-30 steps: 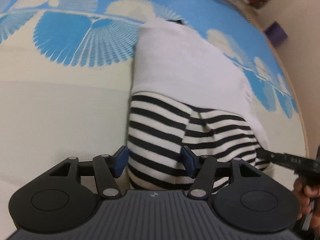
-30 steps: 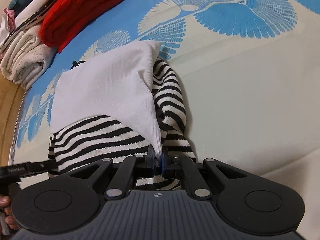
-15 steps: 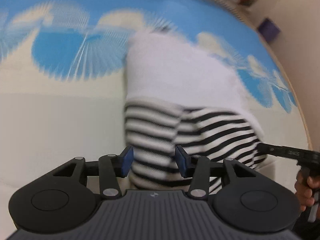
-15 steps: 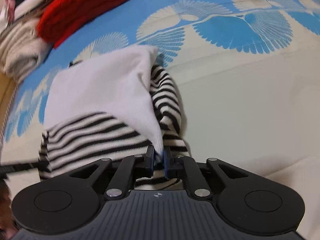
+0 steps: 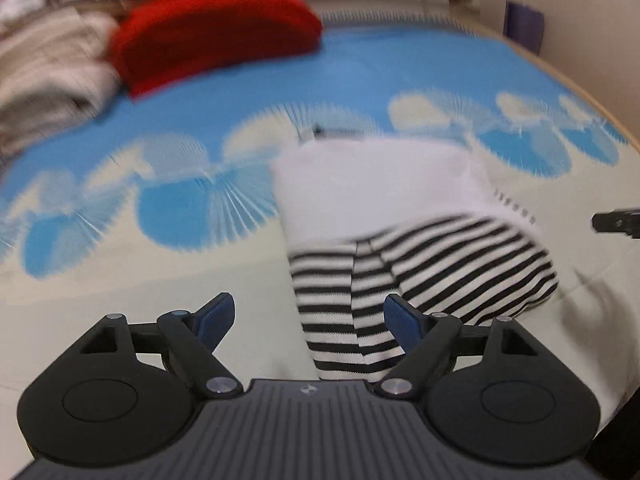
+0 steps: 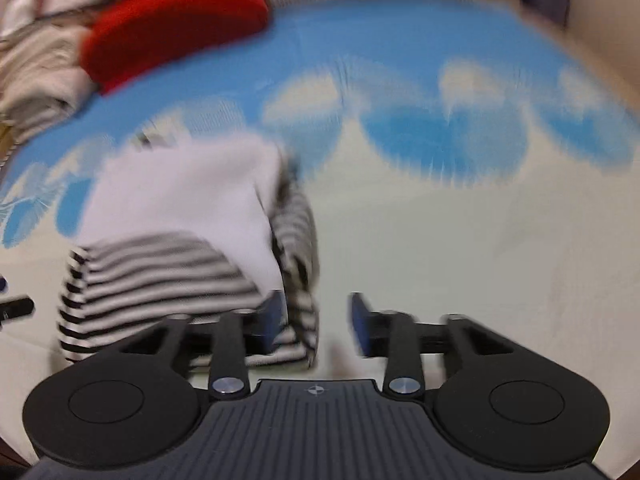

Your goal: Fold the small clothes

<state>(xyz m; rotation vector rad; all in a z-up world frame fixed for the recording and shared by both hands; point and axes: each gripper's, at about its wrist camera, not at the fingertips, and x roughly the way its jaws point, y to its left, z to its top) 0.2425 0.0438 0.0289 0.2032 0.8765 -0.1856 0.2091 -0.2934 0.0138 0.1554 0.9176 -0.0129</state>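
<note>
A small folded garment, white on its far part and black-and-white striped on its near part, lies on the blue-and-cream patterned sheet. My left gripper is open and empty, its blue pads astride the near striped edge. In the right wrist view the same garment lies left of centre. My right gripper is open and empty, its left pad at the garment's near right corner. Both views are blurred by motion.
A folded red knit and beige folded clothes are stacked at the far left of the bed. The bed's wooden edge curves along the right. The other gripper's tip shows at the right.
My right gripper has let go of the white fabric and opened. My left gripper has opened wider. Both have pulled back and tilted up, showing more of the far bed.
</note>
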